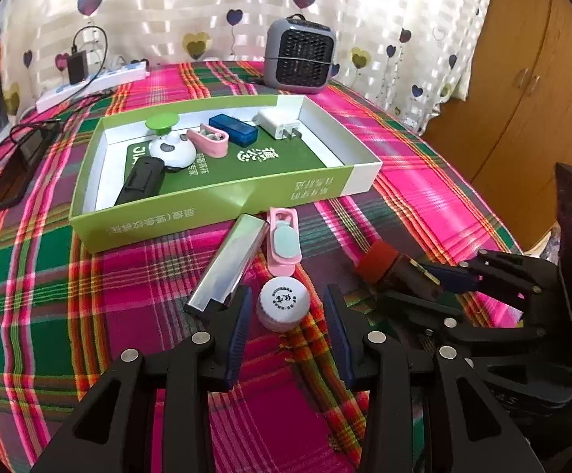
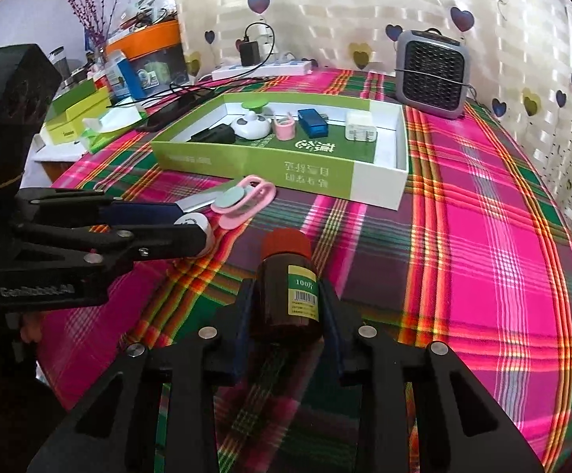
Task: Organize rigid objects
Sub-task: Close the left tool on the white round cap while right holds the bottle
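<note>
- Step in hand, as I judge it: picking up loose items from the plaid tablecloth point(image 2: 483, 236) to put them in the green-and-white box point(image 1: 215, 213) — both grippers are at a pickup.
- Right gripper point(image 2: 286, 315): fingers pressed against both sides of the brown pill bottle point(image 2: 288, 287), red cap pointing fwd; bottle lies low, near the cloth — can't tell if it's lifted.
- Left gripper point(image 1: 286, 315): spread, fingers on either side of the small white-capped jar point(image 1: 284, 307), not yet closed on it.
- Next calls for: left to close on the jar; right to carry the bottle up over the box's near wall.
- Still loose by the box: silver bar point(image 1: 230, 260), pink clip point(image 1: 284, 240), touching each other.
- Box holds: black device point(image 1: 140, 181), white panda gadget w/ green top point(image 1: 171, 146), pink clip, blue case point(image 1: 232, 129), white charger point(image 1: 276, 123); right part bare.
</note>
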Motion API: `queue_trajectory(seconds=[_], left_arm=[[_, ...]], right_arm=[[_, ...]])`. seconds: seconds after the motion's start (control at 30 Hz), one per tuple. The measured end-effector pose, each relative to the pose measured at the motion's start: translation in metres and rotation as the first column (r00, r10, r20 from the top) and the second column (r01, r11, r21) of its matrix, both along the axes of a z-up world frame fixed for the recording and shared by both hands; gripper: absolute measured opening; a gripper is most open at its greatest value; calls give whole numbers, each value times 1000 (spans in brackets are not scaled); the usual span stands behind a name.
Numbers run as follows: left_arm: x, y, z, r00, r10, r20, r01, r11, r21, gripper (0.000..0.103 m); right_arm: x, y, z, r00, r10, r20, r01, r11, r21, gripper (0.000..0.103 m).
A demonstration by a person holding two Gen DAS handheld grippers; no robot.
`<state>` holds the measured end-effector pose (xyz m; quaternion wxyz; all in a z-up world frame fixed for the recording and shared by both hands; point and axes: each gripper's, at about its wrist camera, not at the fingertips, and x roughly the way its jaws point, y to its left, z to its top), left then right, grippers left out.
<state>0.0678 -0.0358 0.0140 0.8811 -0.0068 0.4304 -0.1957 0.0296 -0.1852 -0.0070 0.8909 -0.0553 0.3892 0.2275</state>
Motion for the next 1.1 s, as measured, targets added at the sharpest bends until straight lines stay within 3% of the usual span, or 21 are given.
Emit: queue_trajectory(seconds=[0.6,0.83,1.1], left_arm=[[5,-2,-6,1000,18,-6,-17,1000,6,36],[5,-2,-7,1000,27,-1,-27,999,20,28],[5,-2,-7,1000,27,0,-27,999,20,28]], right_arm=[[0,-2,0,1000,-21,8,21,1000,-5,33],[0,-2,0,1000,-20,5,20,1000,-5,33],[1,0,-1,1000,-18,7,18,1000,-16,33]])
